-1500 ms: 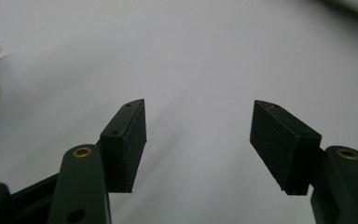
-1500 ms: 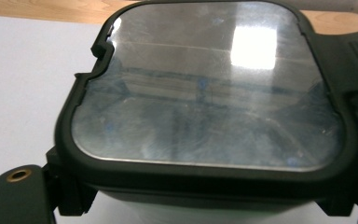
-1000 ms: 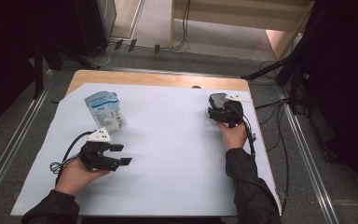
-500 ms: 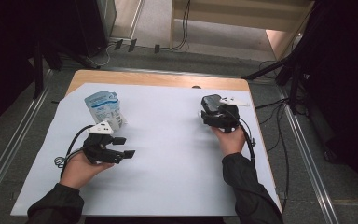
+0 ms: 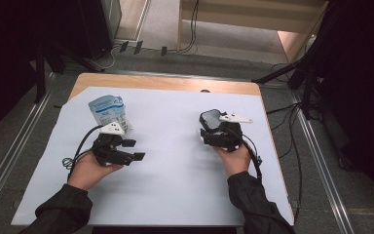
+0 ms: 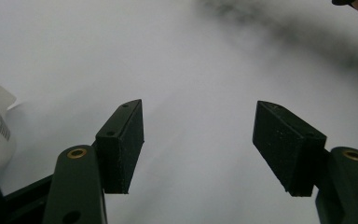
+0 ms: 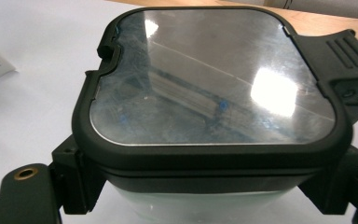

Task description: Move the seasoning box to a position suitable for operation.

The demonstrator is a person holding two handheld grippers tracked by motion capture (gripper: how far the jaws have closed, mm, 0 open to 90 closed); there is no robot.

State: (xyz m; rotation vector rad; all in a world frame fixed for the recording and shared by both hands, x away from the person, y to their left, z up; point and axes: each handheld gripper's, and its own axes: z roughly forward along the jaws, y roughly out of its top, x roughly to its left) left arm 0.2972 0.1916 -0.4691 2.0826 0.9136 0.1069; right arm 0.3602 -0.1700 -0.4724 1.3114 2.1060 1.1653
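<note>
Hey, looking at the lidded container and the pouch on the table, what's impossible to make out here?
- Container contents: in the right gripper view, glare and reflections on the lid hide the inside.
- Container base: same view, cut off by the bottom edge, between the right tool jaws.
- Pouch print: too small in the high view; cropped by the left edge in the left gripper view.

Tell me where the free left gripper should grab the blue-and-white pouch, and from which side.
Probably its upper edge: the pouch stands upright on the white sheet, just beyond the left gripper, whose open jaws hold nothing. Come in level from the person's side, jaws either side of the flat top. The right gripper holds the lidded container.
</note>
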